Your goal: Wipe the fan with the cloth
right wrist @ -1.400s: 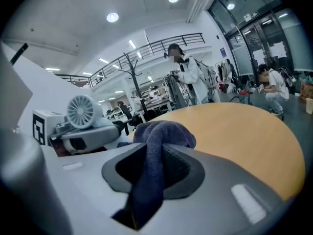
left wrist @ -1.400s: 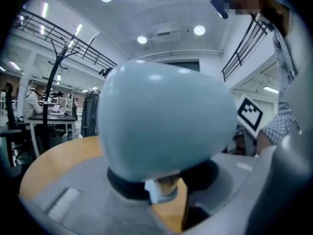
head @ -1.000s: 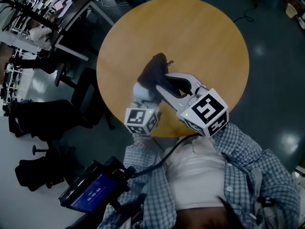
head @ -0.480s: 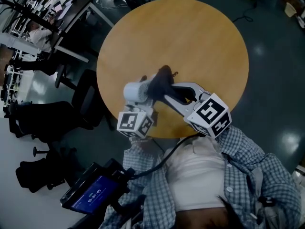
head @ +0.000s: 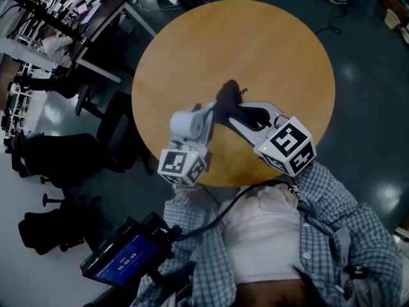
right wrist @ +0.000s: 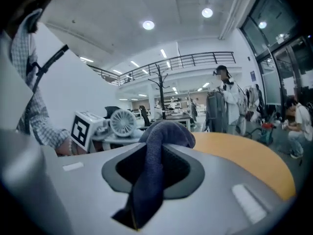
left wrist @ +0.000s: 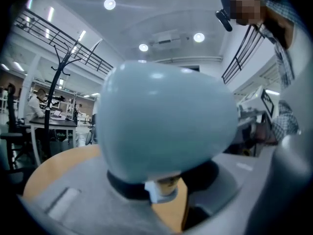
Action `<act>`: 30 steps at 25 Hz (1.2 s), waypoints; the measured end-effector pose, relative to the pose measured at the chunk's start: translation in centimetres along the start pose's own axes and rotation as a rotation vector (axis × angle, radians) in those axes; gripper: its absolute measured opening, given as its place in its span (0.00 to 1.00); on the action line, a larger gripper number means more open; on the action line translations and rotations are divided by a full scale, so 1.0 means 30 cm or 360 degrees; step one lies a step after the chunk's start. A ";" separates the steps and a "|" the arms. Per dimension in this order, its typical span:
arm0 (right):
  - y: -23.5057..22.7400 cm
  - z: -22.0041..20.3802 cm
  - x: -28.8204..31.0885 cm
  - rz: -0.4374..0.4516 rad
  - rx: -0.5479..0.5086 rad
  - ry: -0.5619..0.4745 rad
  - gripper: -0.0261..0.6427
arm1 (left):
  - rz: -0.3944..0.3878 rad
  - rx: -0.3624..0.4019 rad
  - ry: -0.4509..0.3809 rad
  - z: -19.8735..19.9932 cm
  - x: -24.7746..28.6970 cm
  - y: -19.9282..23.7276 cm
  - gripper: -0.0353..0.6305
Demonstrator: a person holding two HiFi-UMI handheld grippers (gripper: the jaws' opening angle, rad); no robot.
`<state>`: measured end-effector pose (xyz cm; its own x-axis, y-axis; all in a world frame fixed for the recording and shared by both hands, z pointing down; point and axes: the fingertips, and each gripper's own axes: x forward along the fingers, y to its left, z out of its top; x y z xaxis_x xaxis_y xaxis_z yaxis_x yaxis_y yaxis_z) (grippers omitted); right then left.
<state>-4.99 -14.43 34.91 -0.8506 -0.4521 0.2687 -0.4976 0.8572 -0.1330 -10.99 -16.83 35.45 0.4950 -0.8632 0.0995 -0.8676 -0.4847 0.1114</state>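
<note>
Since a sec ago the cloth [head: 228, 98] has gone to the right in the head view and is now off the fan [head: 187, 124], which it partly covered before. The right gripper [right wrist: 152, 166] went w/ it, while the left gripper [left wrist: 165, 192] and the fan have stayed approx. at the same place.

The fan is small and white, held over the near-left part of the round wooden table [head: 268, 50]. The cloth hangs just beside it, on its right; whether the two touch, the head view does not let me decide.

From above the fan is only a short white cylinder, and its front is not seen. The left gripper view is filled by the fan [left wrist: 166, 121] from behind: a pale rounded back, blurred because so close, w/ both jaws pressed around its lower part. The right gripper view gives the other side of the fan [right wrist: 123, 123], a round grille, sharp but small, next to the left gripper's marker cube [right wrist: 83, 129].

In that same view the right jaws are pinching the dark blue cloth: one fold runs up between them and bunches over the tips, and its lower end is cut off by the jaw bodies. The head view shows neither pair of jaws clearly — arms and marker cubes cover them. A checked sleeve [right wrist: 36, 116] sits at the view's left edge.
</note>
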 end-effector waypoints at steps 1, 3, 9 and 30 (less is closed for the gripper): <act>0.031 0.066 -0.015 0.0048 -0.0065 -0.0059 0.18 | -0.0004 0.0008 0.0013 -0.007 0.002 -0.002 0.27; 0.113 0.197 -0.041 0.0191 -0.0190 -0.0164 0.18 | -0.0019 0.0027 0.0035 -0.018 0.005 -0.010 0.27; 0.285 0.350 -0.014 0.0627 -0.0566 -0.0138 0.18 | -0.0176 0.0156 0.0102 -0.039 0.026 -0.082 0.27; -0.039 -0.023 0.291 0.0851 -0.0111 0.0559 0.18 | -0.0573 0.0322 0.0049 -0.015 -0.034 -0.261 0.27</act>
<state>-11.73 -19.20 38.07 -0.8658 0.1396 0.4805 0.0020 0.9612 -0.2758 -4.69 -12.09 34.93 0.7671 -0.6302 0.1196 -0.6291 -0.7756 -0.0517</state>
